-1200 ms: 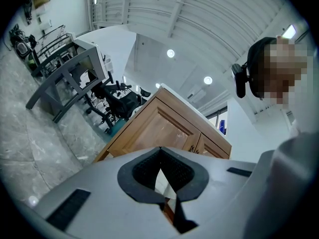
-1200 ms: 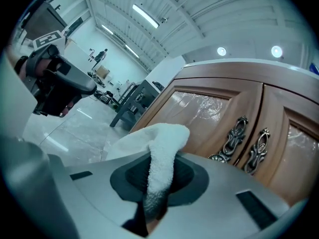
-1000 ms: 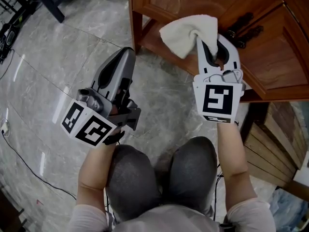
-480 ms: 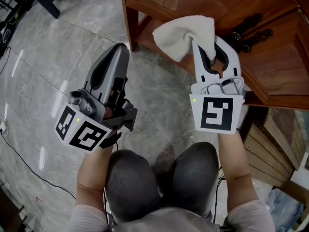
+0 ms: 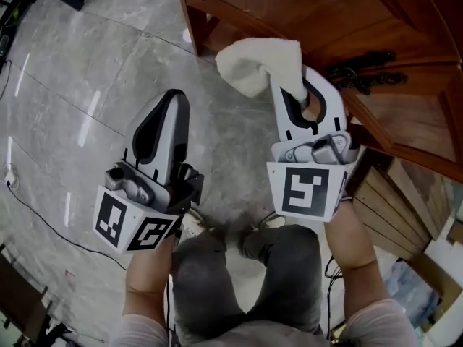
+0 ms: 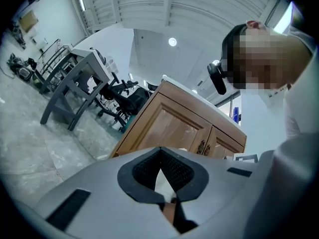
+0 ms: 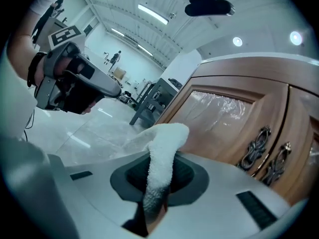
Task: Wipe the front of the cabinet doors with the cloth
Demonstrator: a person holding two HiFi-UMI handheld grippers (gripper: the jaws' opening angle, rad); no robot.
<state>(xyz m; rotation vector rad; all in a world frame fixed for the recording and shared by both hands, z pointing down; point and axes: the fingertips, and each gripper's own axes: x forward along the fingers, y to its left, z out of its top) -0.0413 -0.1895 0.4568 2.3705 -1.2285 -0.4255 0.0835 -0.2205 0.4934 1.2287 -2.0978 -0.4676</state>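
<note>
My right gripper (image 5: 288, 78) is shut on a white terry cloth (image 5: 259, 62), which bunches out beyond the jaws just short of the wooden cabinet's lower left corner. In the right gripper view the cloth (image 7: 162, 148) rises from between the jaws in front of the two cabinet doors (image 7: 227, 116) with their dark ornate handles (image 7: 254, 144). In the head view the handles (image 5: 365, 74) lie right of the cloth. My left gripper (image 5: 173, 96) is shut and holds nothing, over the floor left of the cabinet. In its own view the left gripper (image 6: 160, 151) faces the cabinet (image 6: 167, 126).
Grey marble-pattern floor (image 5: 87, 85) spreads to the left, with a thin cable (image 5: 43, 215) across it. The cabinet leg (image 5: 189, 16) stands on the floor. Wooden slats (image 5: 394, 194) lie at the right. A grey table (image 6: 75, 78) and chairs stand farther off. The person's knees (image 5: 246, 266) are below the grippers.
Both grippers have slid lower and a little left in the head view. The cloth has come away from the door panel toward the cabinet's corner. The right gripper still grips the cloth.
</note>
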